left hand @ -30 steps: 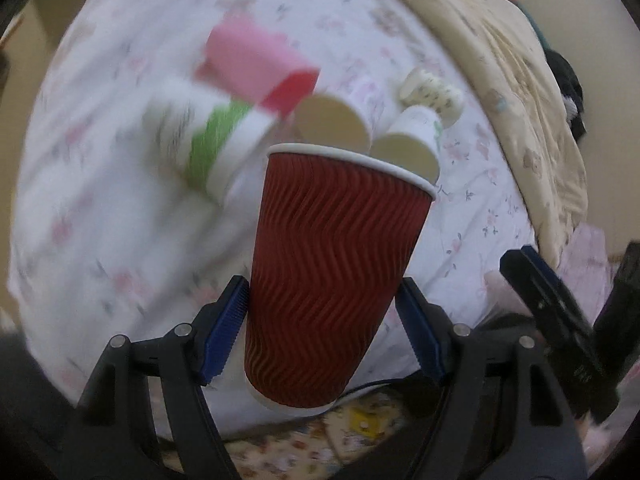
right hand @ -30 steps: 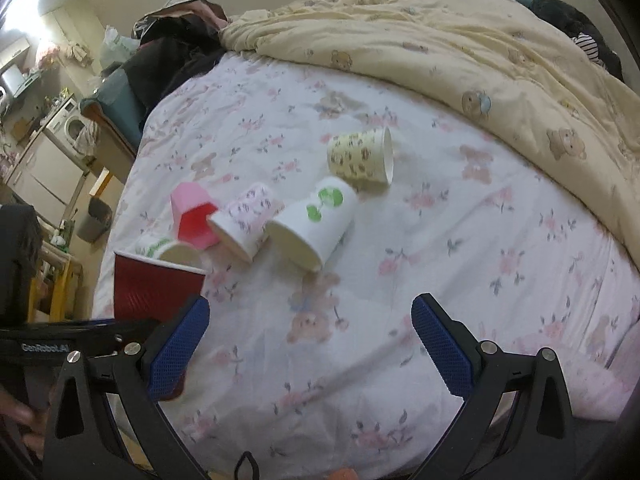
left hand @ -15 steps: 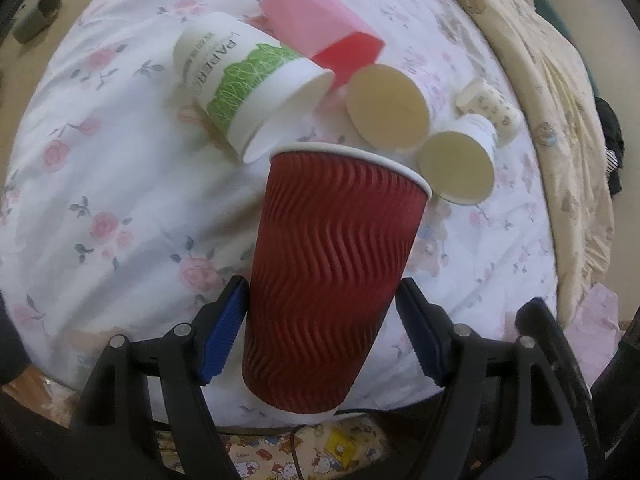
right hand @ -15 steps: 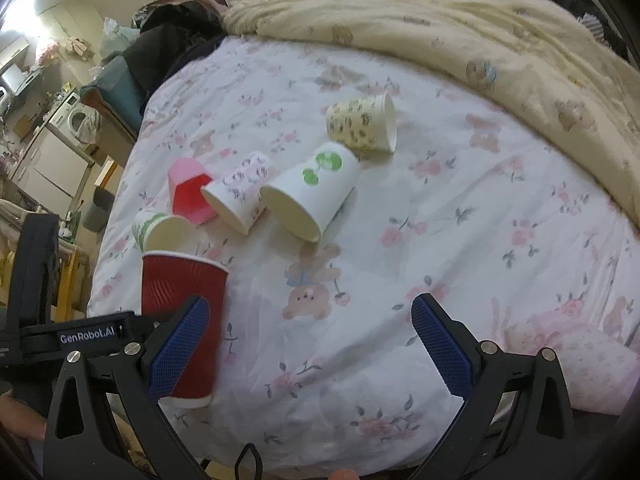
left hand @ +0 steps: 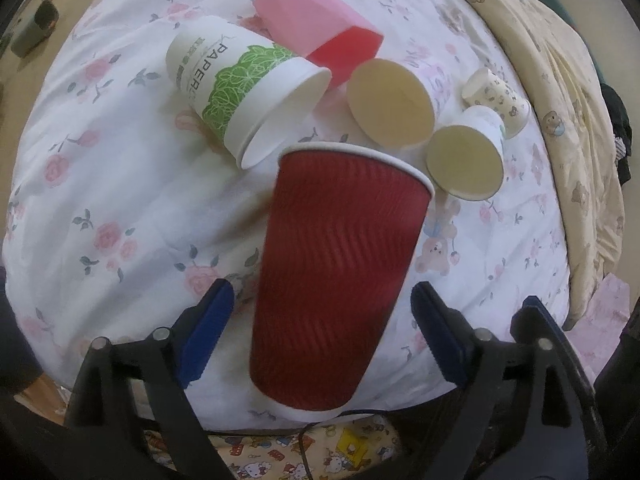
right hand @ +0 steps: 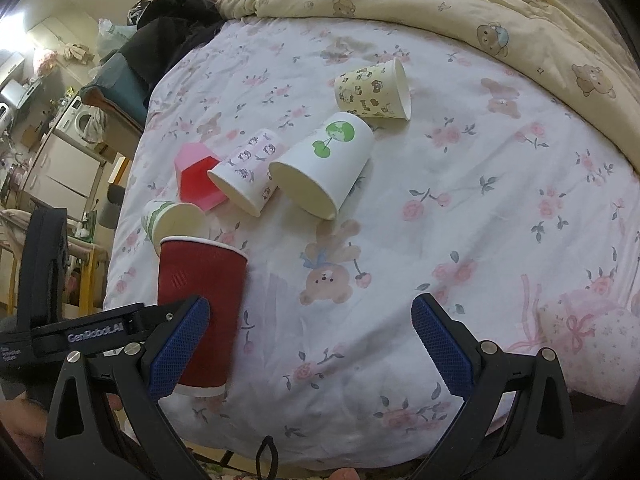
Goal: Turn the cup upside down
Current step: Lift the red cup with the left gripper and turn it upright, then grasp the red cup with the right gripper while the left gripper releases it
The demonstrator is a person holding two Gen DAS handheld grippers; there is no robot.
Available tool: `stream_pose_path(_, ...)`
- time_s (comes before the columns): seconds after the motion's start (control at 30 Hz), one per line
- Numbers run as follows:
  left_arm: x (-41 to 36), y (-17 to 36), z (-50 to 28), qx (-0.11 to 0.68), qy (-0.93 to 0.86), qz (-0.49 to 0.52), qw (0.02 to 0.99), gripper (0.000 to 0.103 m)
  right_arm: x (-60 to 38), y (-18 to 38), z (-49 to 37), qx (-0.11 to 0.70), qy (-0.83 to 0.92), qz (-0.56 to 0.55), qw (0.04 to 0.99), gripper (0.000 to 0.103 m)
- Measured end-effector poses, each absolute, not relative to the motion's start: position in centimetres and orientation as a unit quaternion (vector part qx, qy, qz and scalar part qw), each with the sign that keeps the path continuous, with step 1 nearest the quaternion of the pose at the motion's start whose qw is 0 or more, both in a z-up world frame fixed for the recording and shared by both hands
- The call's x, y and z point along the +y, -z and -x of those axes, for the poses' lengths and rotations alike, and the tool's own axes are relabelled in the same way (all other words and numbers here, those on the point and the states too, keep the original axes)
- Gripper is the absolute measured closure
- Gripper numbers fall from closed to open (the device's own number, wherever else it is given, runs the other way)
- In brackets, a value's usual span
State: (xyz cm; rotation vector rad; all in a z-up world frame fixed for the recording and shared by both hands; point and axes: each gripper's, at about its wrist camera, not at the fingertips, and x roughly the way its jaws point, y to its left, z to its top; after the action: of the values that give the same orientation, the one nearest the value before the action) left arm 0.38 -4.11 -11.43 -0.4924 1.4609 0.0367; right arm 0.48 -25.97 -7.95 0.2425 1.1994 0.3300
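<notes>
A red ribbed paper cup (left hand: 336, 272) stands between the blue pads of my left gripper (left hand: 320, 336), rim away from the camera. The pads (left hand: 204, 332) stand apart from its sides with gaps, so the gripper is open. In the right wrist view the red cup (right hand: 200, 304) stands at the near left edge of the floral bed sheet (right hand: 460, 208), rim up. My right gripper (right hand: 308, 348) is open and empty above the sheet's front part.
Several cups lie on their sides behind the red cup: a green-leaf paper cup (left hand: 240, 84), a pink plastic cup (left hand: 316, 28), a pink-print cup (right hand: 248, 172), a white cup with a green logo (right hand: 324, 168), and a bear-print cup (right hand: 372, 90). A cream duvet (right hand: 480, 4) covers the far side.
The left gripper's pads have opened off the red cup, which now sits lower on the sheet. The right gripper has barely moved.
</notes>
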Motion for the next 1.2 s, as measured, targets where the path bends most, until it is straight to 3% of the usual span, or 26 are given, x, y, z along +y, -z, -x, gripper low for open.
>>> stream_pose_path(0.37,-3.7,7.2,0.2,0.631,-0.007,0.153,0.761,0.015,-26.3,7.8,-0.8,0.559,-0.152,-0.126,0.805,0.0)
stream_pose_path(0.67,0.2,2.0,1.7,0.53,-0.001,0.075,0.845,0.015,-26.5,8.0,-0.8,0.56,-0.148,-0.138,0.803,0.0)
stream_pose_path(1.0,2.8,1.5,2.8,0.5,0.001,0.06,0.864,0.015,-24.3,8.3,-0.5,0.569,-0.174,-0.145,0.791,0.0)
stream_pose_path(1.2,3.9,1.6,3.0,0.493,0.004,0.078,0.866,0.015,-20.7,11.1,1.2,0.615,-0.187,-0.127,0.755,0.0)
